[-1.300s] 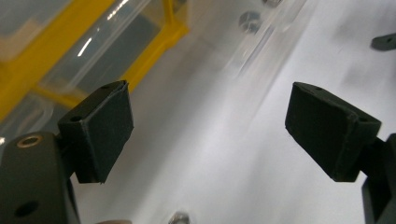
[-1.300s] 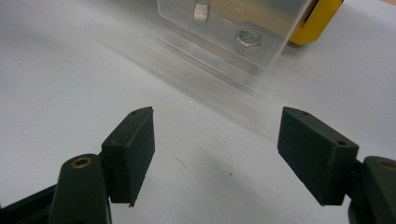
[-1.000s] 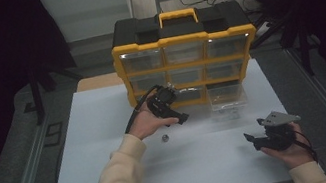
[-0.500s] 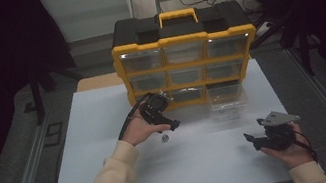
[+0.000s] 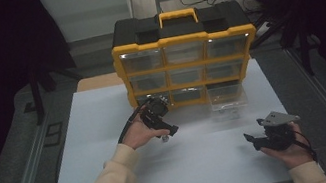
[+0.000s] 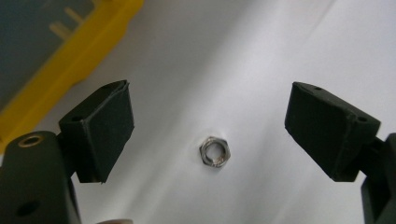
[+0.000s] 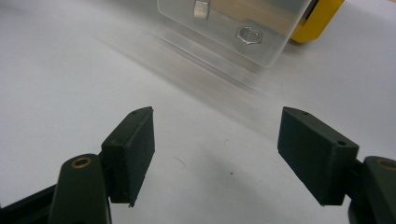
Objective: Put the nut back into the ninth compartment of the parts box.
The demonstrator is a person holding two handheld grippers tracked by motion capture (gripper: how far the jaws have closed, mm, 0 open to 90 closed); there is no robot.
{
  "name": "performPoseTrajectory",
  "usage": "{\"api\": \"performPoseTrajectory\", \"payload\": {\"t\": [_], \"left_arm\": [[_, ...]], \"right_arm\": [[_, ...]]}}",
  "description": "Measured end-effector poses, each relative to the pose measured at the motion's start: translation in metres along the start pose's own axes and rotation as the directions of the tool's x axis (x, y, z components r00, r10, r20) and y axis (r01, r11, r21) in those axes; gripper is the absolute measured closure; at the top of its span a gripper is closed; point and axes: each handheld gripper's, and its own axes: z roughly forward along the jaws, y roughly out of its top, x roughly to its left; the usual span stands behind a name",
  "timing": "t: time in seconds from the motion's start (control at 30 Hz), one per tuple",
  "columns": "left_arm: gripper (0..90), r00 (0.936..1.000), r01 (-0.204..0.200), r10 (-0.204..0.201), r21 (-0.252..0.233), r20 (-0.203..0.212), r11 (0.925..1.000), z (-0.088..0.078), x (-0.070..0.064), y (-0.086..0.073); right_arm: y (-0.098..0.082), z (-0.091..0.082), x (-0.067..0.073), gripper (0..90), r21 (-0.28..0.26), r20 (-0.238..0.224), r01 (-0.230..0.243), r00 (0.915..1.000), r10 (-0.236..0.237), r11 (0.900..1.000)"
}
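A small steel hex nut (image 6: pixel 215 152) lies flat on the white table, and in the high view it is a tiny dot (image 5: pixel 164 139). My left gripper (image 6: pixel 210 133) hangs just above it, open, with the nut between the two black pads and touching neither. In the high view the left gripper (image 5: pixel 166 129) points down at the table's middle. My right gripper (image 5: pixel 256 140) rests open near the front right, nothing between its pads (image 7: pixel 212 156). A clear plastic drawer (image 7: pixel 233 28) with nuts (image 7: pixel 247 34) inside stands ahead of it.
A yellow and black organizer case (image 5: pixel 186 62) with clear drawers stands upright at the table's back. One clear drawer (image 5: pixel 226 100) is pulled out and sits on the table before the case's lower right. The case's yellow edge (image 6: pixel 70 65) lies close to the left gripper.
The left hand has come down and a little toward the front, bringing its gripper over the nut. The right hand has stayed where it was.
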Motion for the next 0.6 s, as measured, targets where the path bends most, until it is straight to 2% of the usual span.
{"api": "performPoseTrajectory", "payload": {"t": [0.17, 0.27, 0.6], "left_arm": [[16.1, 0.9999, 0.007, -0.007, 0.044, -0.012, 0.9990, 0.008, 0.000, -0.008], [17.3, 0.9991, 0.034, -0.032, 0.073, -0.026, 0.9968, 0.013, 0.001, -0.014], [18.9, 0.9964, 0.082, -0.080, 0.109, -0.030, 0.9906, 0.025, -0.001, -0.019]], "right_arm": [[0.000, 0.000, 0.000, 28.4, 0.000, 0.000, 0.000, 1.0000, 0.000, 1.000], [0.000, 0.000, 0.000, 28.4, 0.002, 0.001, 0.000, 1.0000, 0.000, 1.000], [0.000, 0.001, 0.001, 28.4, 0.005, 0.002, 0.000, 1.0000, 0.000, 1.000]]}}
